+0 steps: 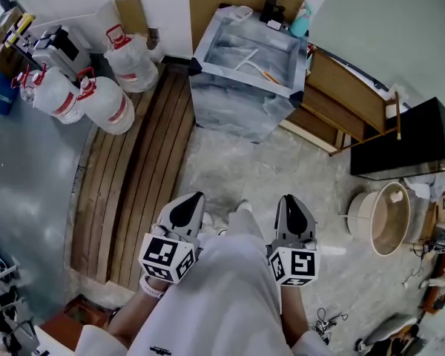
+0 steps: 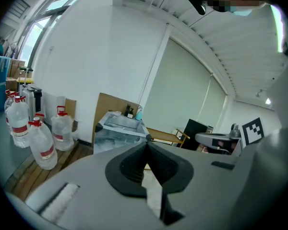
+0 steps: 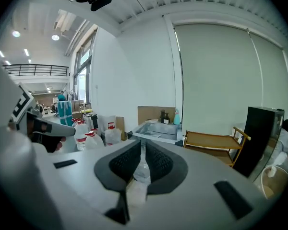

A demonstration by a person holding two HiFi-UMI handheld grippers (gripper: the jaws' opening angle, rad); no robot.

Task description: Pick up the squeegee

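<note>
Squeegee (image 1: 254, 63) lies inside the sink (image 1: 208, 47), well apart across floor (image 1: 282, 162) from closed, empty left tool (image 1: 196, 197) and right tool (image 1: 290, 199).

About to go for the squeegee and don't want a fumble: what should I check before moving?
1. Left gripper empty: ok, jaws together on nothing.
2. Right gripper empty: ok, jaws nearly together on nothing.
3. Jaws opened for a grasp: not ok.
4. Target located: cannot tell; a white tool lies in the sink.
5. Way to the sink: ok, only floor between.
</note>
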